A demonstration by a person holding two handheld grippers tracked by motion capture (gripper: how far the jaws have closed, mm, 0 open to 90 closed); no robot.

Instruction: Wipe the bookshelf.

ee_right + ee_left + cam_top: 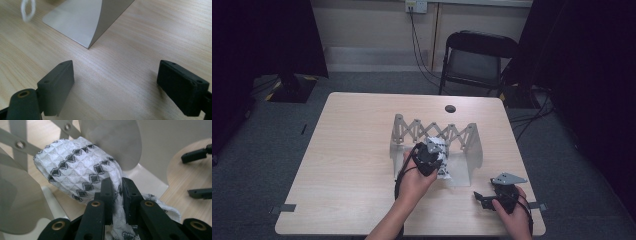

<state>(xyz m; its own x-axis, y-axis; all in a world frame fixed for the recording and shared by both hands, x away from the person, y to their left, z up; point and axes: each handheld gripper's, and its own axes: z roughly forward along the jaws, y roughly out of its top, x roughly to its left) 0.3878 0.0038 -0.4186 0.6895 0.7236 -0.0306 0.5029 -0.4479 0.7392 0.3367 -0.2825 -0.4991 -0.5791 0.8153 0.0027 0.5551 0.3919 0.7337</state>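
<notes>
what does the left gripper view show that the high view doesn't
Left gripper view alone: the cloth's black diamond weave, and it pinched between the left gripper's jaws. High view alone: the whole table, the chair, the person's forearms, the rack's full scissor frame. Both: cloth, rack, right gripper, tabletop.

high view overhead; gripper views close, sharing the rack [434,135]

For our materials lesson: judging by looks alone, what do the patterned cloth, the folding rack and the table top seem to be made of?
Cloth: woven waffle-textured fabric, white with black diamonds, probably cotton; soft folds, pinched in the left gripper.
Rack: grey, matte, thin flat slats riveted crosswise; plastic or painted metal, unclear.
Table: pale wood grain, smooth; likely laminate.
</notes>
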